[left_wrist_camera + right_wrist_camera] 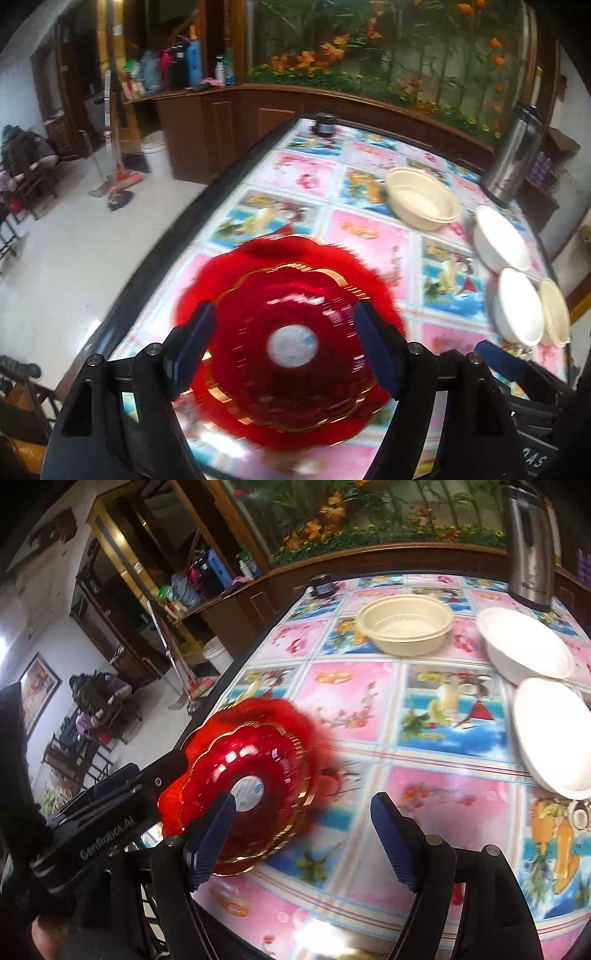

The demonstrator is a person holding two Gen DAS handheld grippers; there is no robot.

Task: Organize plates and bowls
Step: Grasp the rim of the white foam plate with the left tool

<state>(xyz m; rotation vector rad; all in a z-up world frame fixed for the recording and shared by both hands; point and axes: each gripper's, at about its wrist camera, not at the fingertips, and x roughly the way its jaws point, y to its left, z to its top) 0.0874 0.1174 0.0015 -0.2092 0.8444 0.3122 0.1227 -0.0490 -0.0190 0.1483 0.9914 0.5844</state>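
A stack of red scalloped plates with gold rims [288,332] lies near the table's left edge; it also shows in the right wrist view [255,775], blurred. My left gripper [284,350] is open, its fingers on either side above the top plate. My right gripper [303,834] is open and empty, just right of the plates. A cream bowl [421,199] [404,627] sits further back. Two white bowls [500,236] [519,306] and another cream bowl [554,312] stand at the right; the white ones also show in the right wrist view [524,644] [554,734].
The table [424,716] has a colourful fruit-print cover. A steel thermos jug [511,158] [530,542] stands at the back right, a small dark jar [325,123] [323,585] at the back edge. The table's left edge [155,258] drops to a tiled floor.
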